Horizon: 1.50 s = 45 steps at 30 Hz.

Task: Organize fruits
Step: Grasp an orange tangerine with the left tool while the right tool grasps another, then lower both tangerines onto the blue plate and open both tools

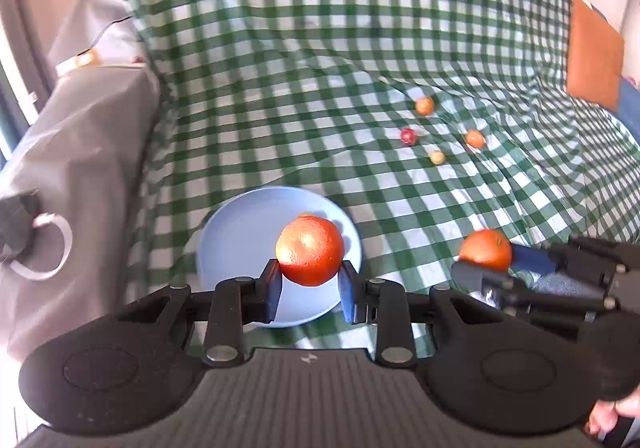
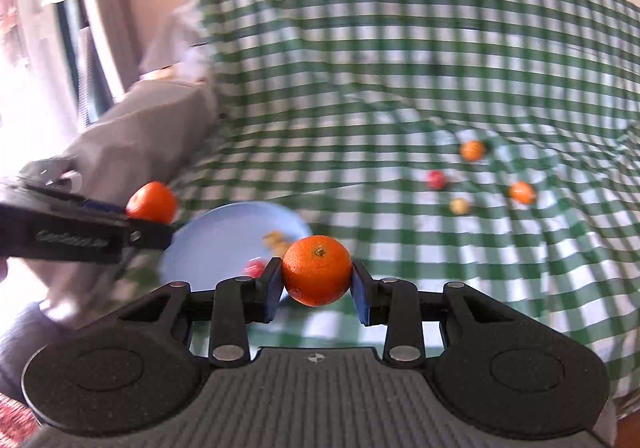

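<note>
My left gripper is shut on an orange tangerine and holds it above a light blue plate. My right gripper is shut on a second tangerine, just right of the plate. The right gripper also shows at the right of the left wrist view with its tangerine. The left gripper shows at the left of the right wrist view with its tangerine. Small fruits lie on the plate.
Several small fruits lie on the green checked cloth to the far right: orange ones, a red one, a pale one. A grey cover drapes the left. An orange cushion sits far right.
</note>
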### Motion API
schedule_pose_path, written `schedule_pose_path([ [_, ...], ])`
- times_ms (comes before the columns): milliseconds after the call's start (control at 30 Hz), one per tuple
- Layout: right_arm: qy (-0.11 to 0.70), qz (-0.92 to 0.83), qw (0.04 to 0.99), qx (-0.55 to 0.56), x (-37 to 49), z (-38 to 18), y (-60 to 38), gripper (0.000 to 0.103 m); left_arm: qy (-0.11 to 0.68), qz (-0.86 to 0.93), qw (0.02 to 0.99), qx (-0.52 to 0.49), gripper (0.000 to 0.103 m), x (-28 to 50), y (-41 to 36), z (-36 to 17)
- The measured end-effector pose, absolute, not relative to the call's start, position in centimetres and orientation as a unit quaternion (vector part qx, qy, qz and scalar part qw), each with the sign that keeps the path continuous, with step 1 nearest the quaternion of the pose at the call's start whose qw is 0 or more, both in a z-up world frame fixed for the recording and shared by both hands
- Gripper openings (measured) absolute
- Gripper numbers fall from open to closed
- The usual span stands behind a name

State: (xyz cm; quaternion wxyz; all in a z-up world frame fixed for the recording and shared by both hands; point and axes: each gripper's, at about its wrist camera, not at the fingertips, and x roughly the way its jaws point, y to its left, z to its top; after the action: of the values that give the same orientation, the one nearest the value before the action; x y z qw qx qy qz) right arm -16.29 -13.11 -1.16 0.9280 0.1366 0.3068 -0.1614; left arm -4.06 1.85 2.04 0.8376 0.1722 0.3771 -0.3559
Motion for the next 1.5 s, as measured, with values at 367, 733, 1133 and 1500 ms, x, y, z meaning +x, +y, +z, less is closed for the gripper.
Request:
schedule_pose_path([
  [367,0.309,-0.129,0.938,0.084,-16.7,0.5,-6.7,0.037,0.362,-0.334,0.859,0.136,0.034,-4.4,7.7,3.3],
  [733,0.309,-0.132,0.939,0.068,-17.0,0.7,-5.9,0.037,0.359,-0.336,0.862,0.122,0.034,-4.1,8.5,3.5],
  [1133,0.322,-0.128,0.935,0.070,-16.3,-0.2,-6.7,0.037,0.364,-0.333,0.862,0.118,0.034,-2.8,7.7,3.2],
  [1500,0.333,-0.125,0.932,0.070,-14.6,-0.9,-7.6,0.037,0.373,-0.324,0.861,0.118,0.034,-0.1,6.3,2.7],
])
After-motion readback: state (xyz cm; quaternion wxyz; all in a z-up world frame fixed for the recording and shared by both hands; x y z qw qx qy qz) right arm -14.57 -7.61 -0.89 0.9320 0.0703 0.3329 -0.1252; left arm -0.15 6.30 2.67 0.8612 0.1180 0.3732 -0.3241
